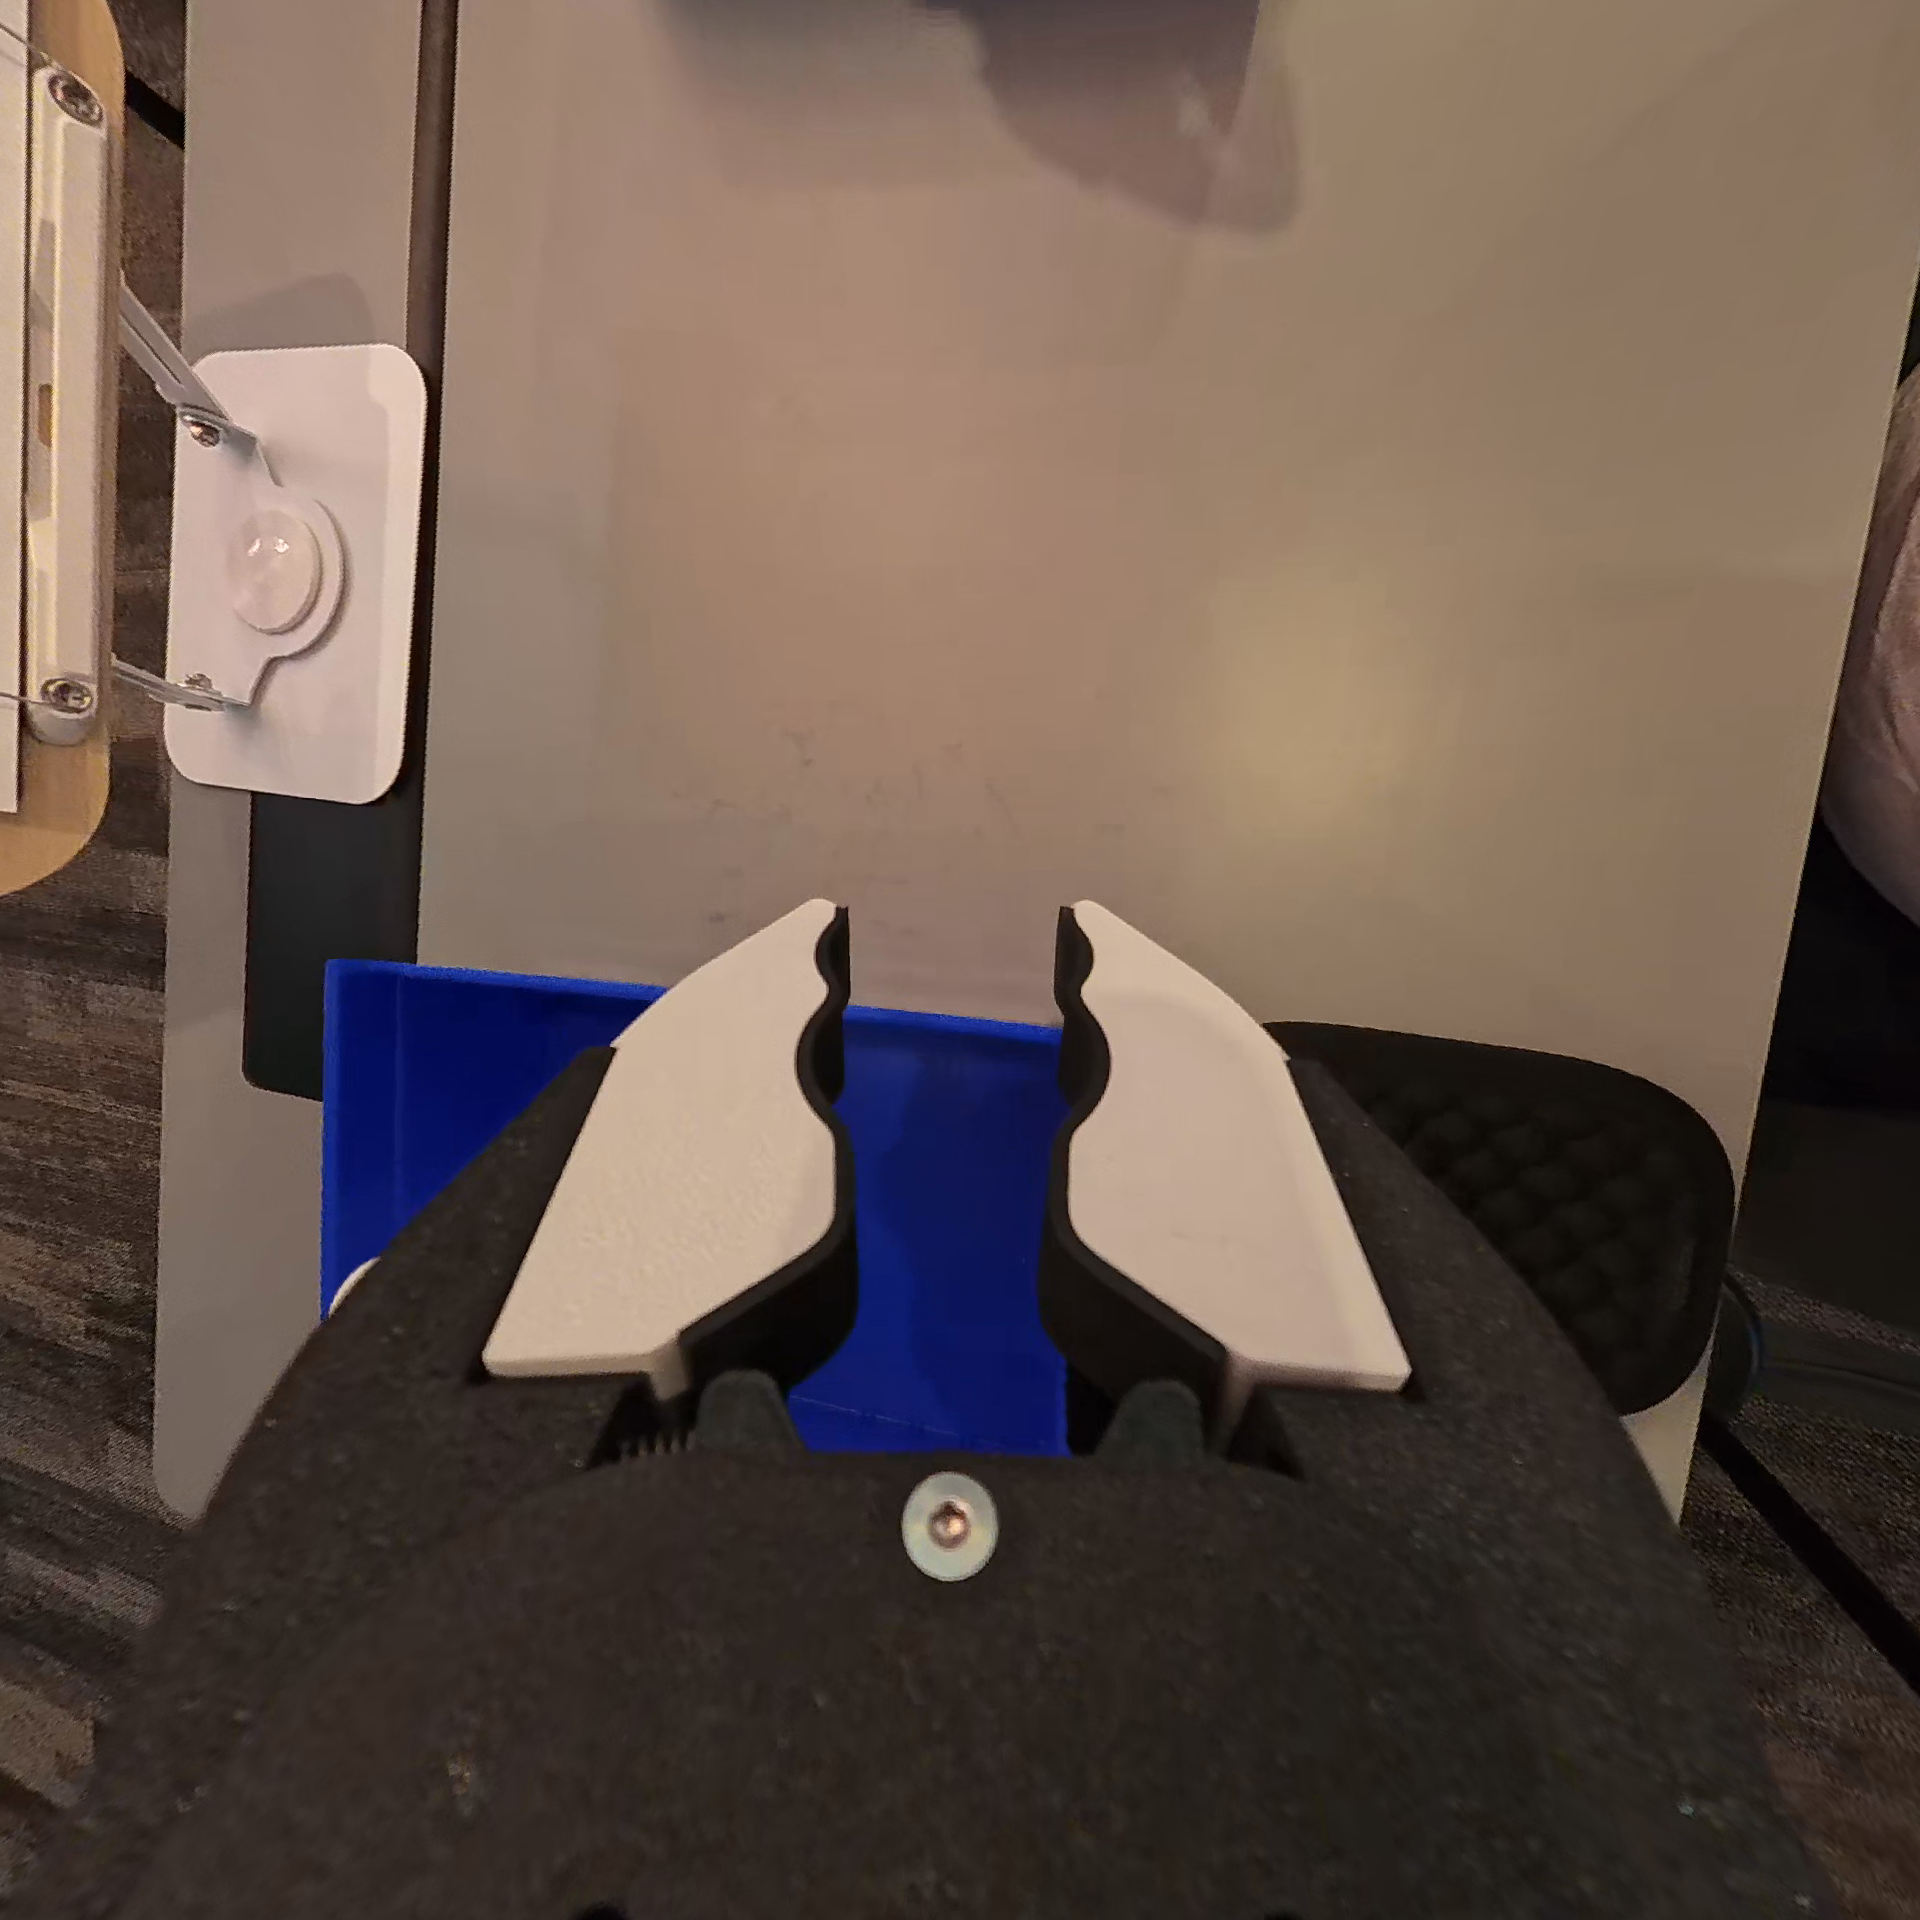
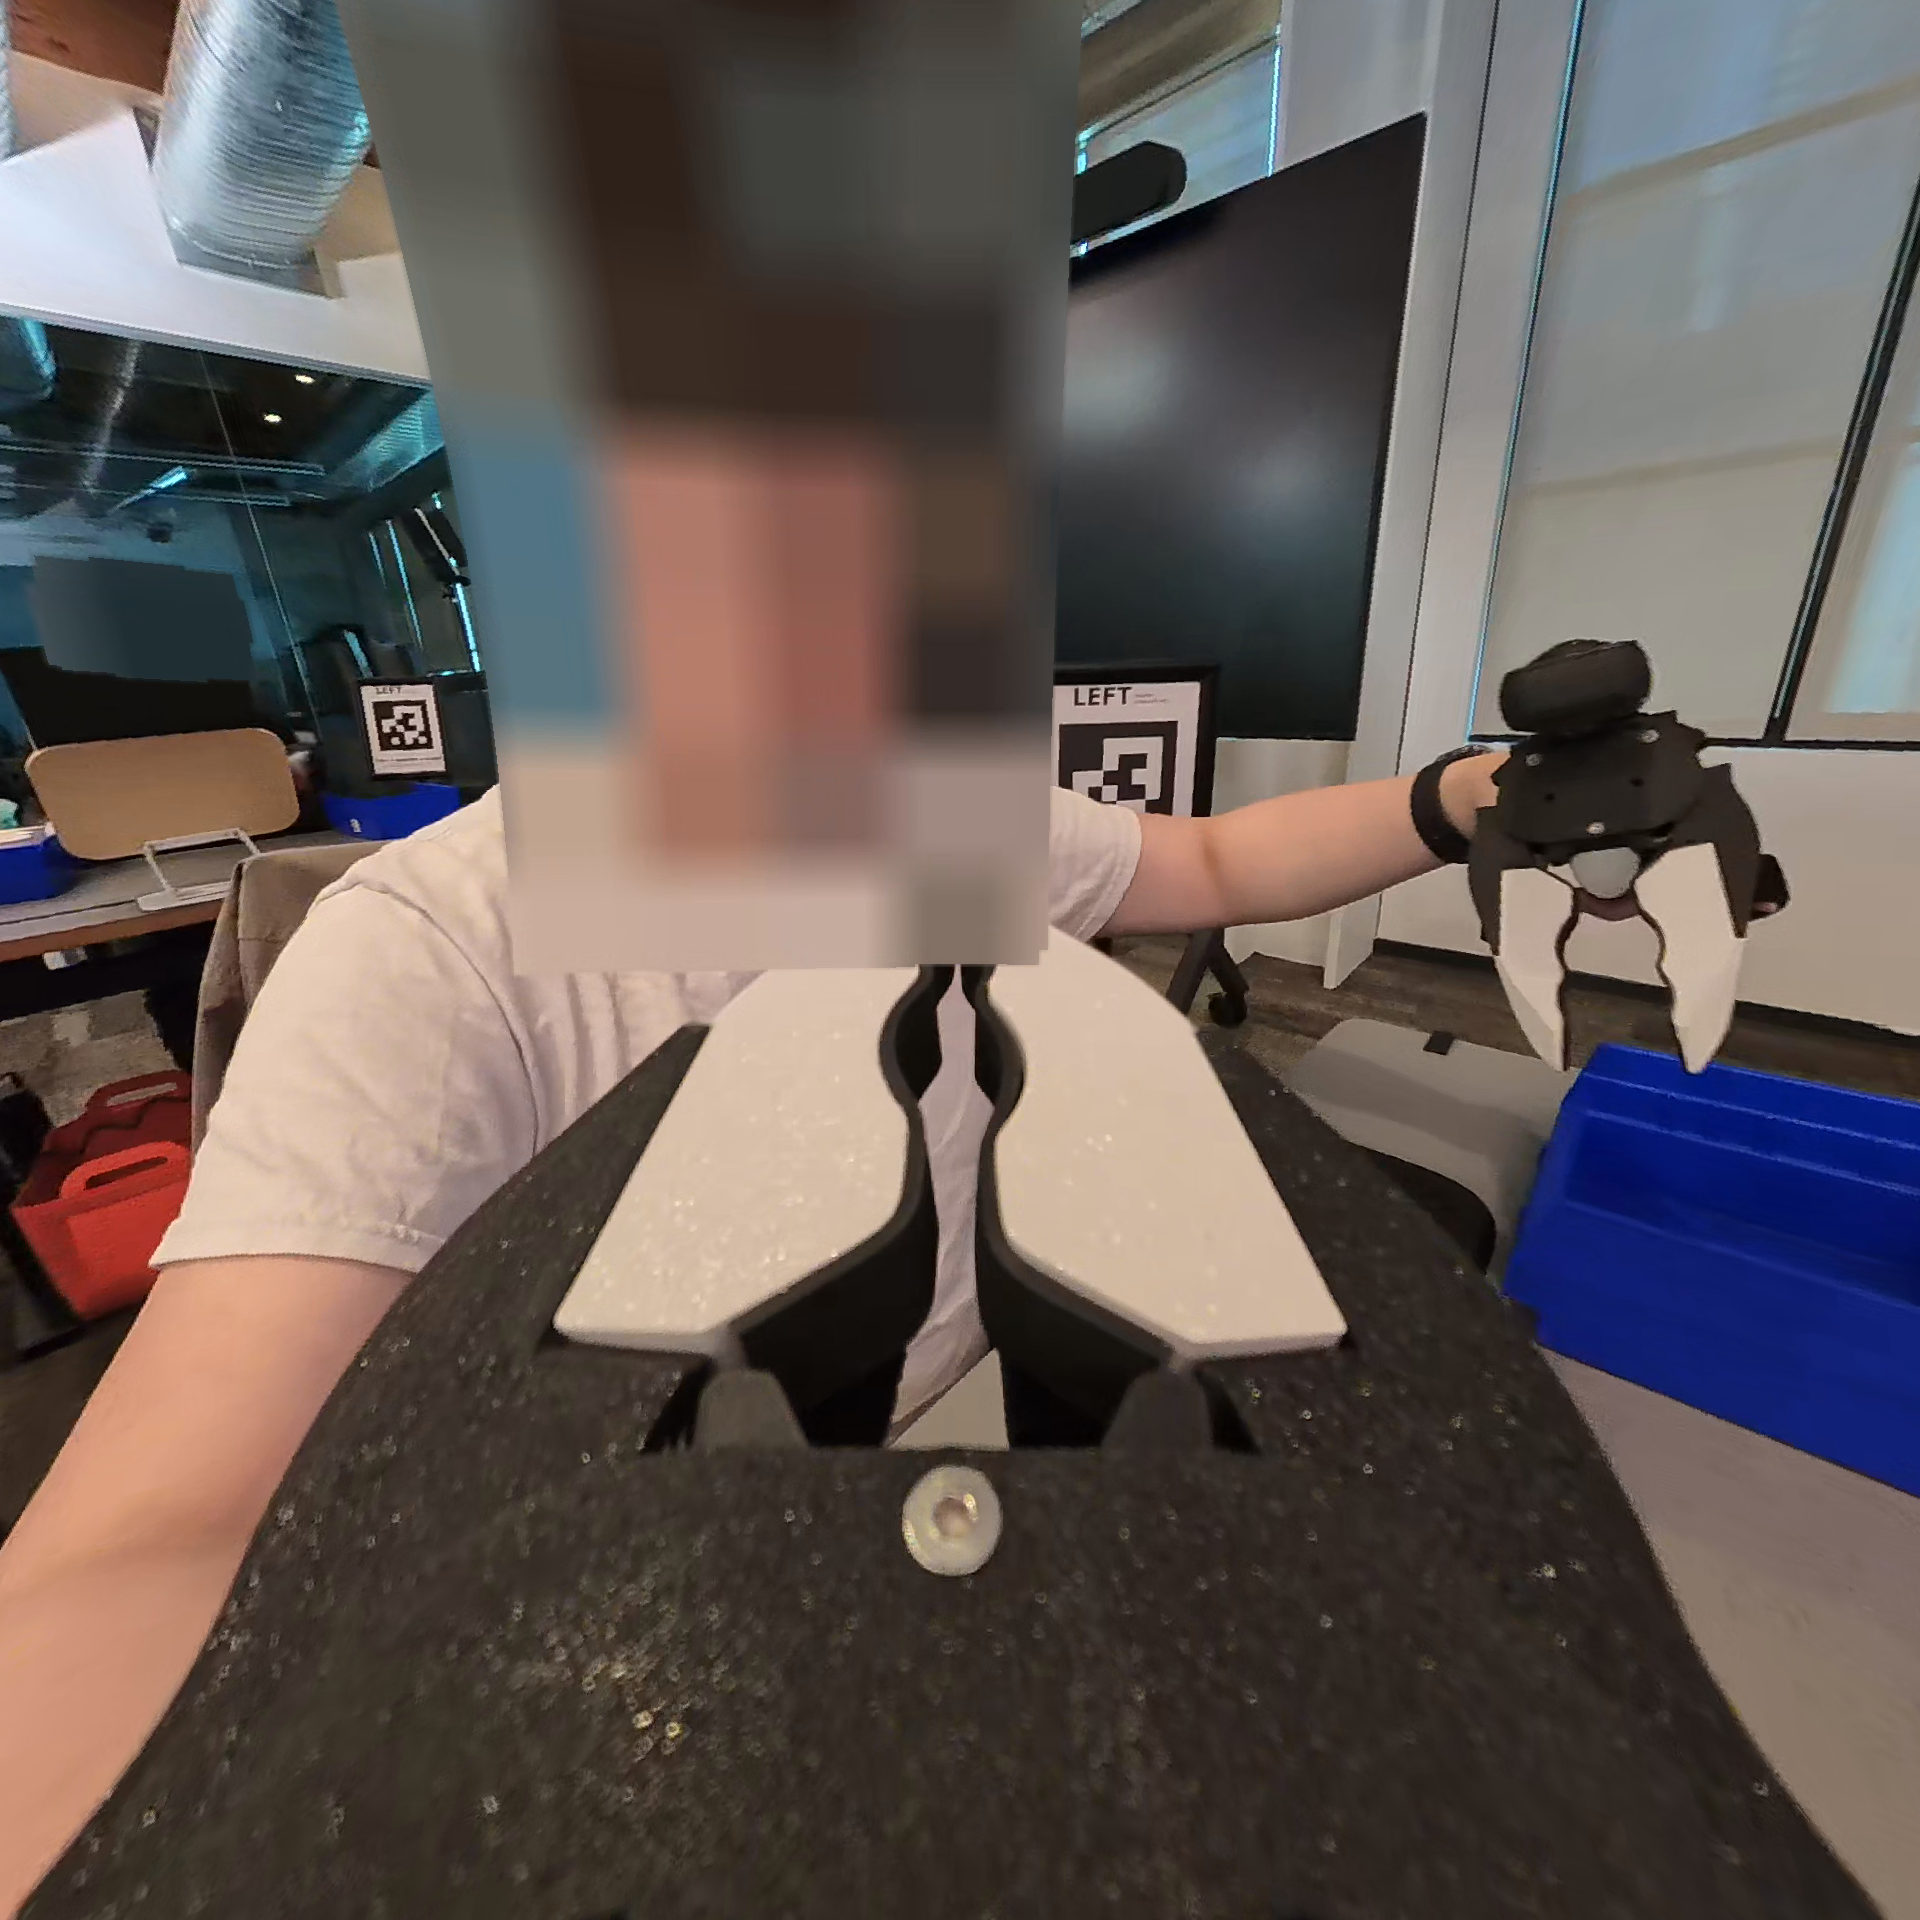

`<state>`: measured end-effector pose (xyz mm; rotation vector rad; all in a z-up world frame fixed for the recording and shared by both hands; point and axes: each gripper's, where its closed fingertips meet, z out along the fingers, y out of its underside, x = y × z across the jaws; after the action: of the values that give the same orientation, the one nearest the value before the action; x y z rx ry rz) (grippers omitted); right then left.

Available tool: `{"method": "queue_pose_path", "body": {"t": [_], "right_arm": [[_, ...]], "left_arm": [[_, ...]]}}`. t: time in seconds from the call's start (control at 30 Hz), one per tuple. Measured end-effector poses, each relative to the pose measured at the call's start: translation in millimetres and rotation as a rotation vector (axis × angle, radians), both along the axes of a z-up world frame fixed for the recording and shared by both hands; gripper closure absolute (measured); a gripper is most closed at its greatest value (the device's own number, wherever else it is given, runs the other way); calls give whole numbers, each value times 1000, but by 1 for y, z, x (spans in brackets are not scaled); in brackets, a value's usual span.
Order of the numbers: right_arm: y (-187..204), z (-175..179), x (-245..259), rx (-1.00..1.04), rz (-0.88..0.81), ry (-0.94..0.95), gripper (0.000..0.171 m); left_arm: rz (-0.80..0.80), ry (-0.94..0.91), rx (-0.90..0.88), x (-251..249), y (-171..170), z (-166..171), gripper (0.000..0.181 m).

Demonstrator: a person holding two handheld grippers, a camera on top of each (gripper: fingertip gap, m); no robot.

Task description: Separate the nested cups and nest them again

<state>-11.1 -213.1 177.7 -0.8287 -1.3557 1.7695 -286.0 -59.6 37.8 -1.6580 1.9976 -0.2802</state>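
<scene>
No cups show in either view. My left gripper [image 1: 953,920] is open and empty, pointing down over a blue bin [image 1: 935,1195] at the near edge of a pale table [image 1: 935,520]. In the right wrist view the left gripper [image 2: 1628,1062] hangs open just above the same blue bin [image 2: 1714,1195], held out at arm's length. My right gripper [image 2: 956,971] is shut with nothing between its fingers. It is raised and points at the person's white T-shirt [image 2: 416,1039].
A black textured chair part [image 1: 1507,1195] lies right of the bin. A white fixture [image 1: 291,582] is mounted at the table's left edge. A red basket [image 2: 94,1216] sits on the floor at left. Black-and-white marker boards [image 2: 1127,748] stand behind the person.
</scene>
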Motion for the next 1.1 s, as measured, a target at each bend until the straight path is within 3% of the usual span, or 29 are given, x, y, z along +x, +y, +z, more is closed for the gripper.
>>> {"method": "queue_pose_path", "body": {"t": [0.2,0.33,0.5,0.7,0.87,0.97,1.1], "right_arm": [[1,-9,-10,6,-16,-69,171],[38,-38,-28,3,-282,-239,150],[87,-79,-32,94,-634,-422,131],[100,-99,-30,39,-680,-462,126],[99,-106,-25,24,-682,-487,126],[97,-109,-20,22,-679,-499,126],[98,-119,-16,24,-673,-519,129]], "left_arm": [[40,-13,38,-11,18,4,143],[222,89,236,-52,82,6,146],[349,280,293,-98,136,-28,146],[563,364,258,-122,192,-69,149],[610,445,176,-133,204,-95,149],[641,481,132,-140,203,-106,172],[615,430,50,-135,189,-110,180]]}}
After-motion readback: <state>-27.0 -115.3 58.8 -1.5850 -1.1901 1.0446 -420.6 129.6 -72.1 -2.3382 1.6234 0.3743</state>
